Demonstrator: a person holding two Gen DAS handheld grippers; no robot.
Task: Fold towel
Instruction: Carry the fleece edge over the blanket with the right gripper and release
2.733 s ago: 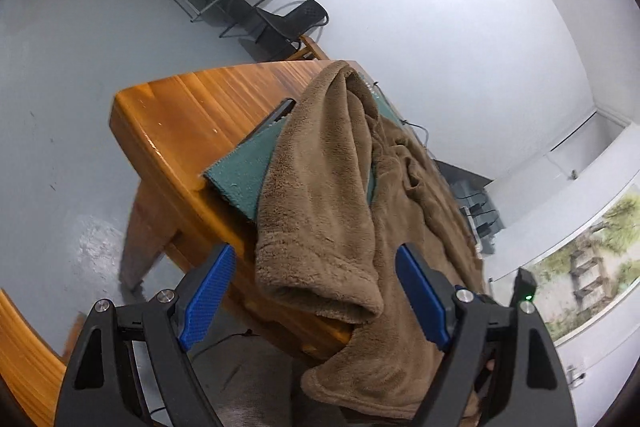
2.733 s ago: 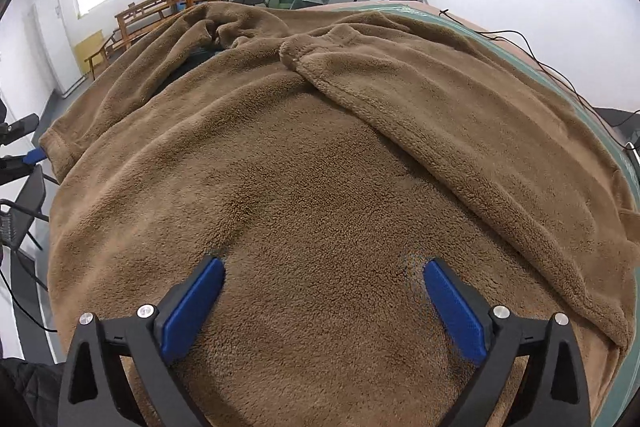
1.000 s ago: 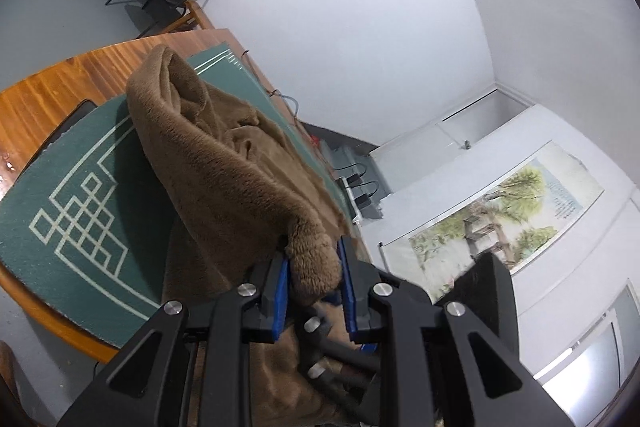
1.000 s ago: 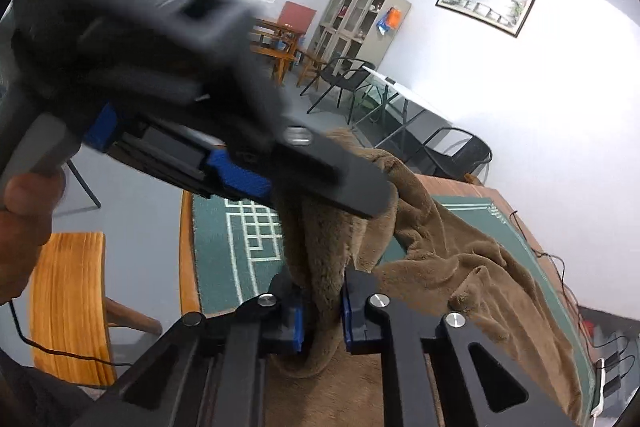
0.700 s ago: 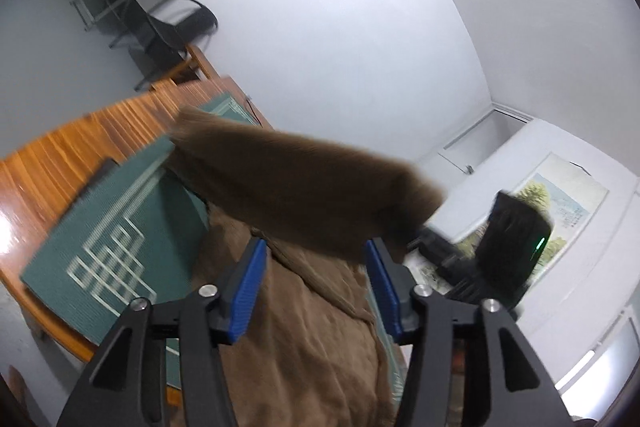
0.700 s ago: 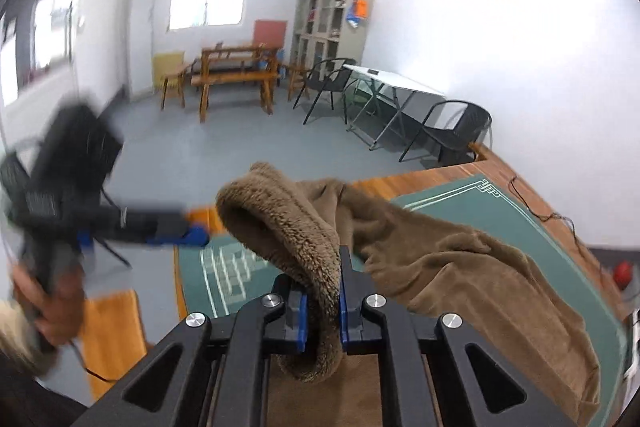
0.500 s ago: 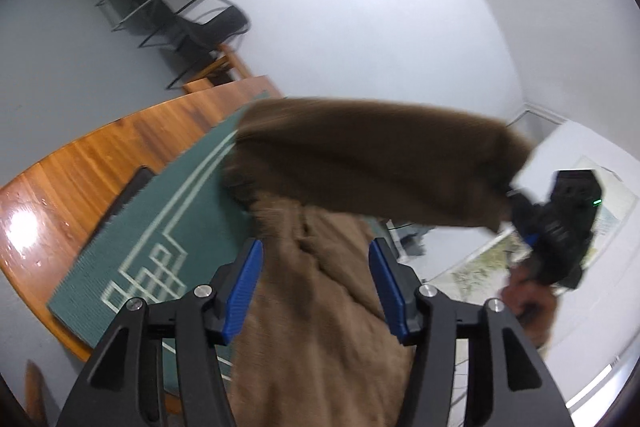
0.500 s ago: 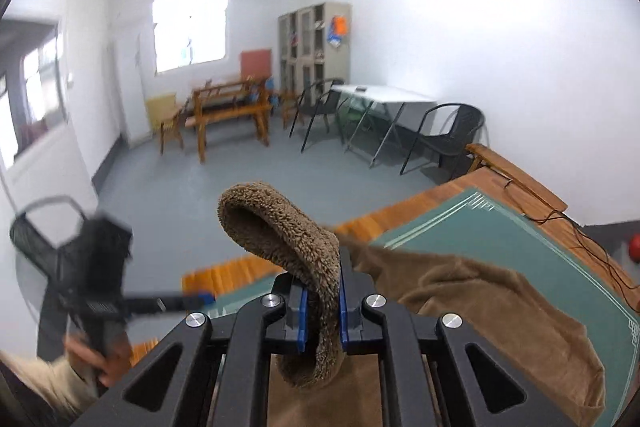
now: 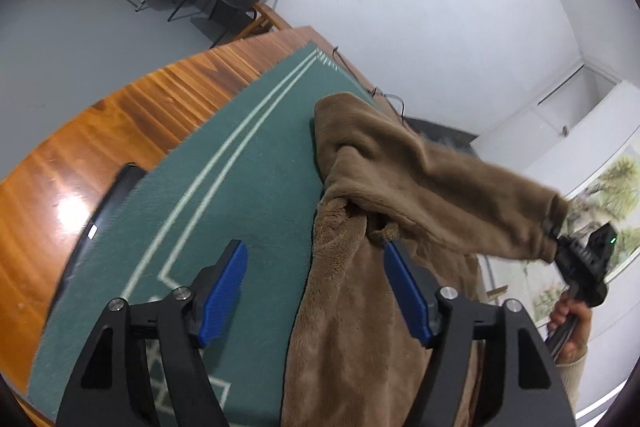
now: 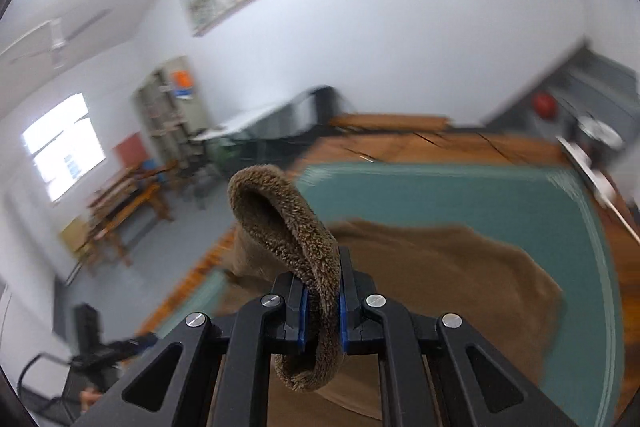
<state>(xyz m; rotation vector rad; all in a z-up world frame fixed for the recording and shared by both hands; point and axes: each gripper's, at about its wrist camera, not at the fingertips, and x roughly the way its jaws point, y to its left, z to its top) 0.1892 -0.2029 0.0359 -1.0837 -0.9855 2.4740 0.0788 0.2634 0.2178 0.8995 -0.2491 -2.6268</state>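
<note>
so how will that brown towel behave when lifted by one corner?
Likely floppy: the towel sags from the right tongs to the green mat. Its thick pile looks grippy, so it probably won't slip. It will probably drag rather than lift clear.

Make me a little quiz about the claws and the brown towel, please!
1. True or false: the right claw is pinching the brown towel.
2. What lies under the towel? A) green mat B) bare floor C) white sheet
3. Fill in: the left claw's jaws are ____ and press on nothing.

Key:
1. True; its blue pads squeeze a towel edge.
2. A; the green mat covers the wooden table.
3. Opening; the towel lies between them, untouched.
</note>
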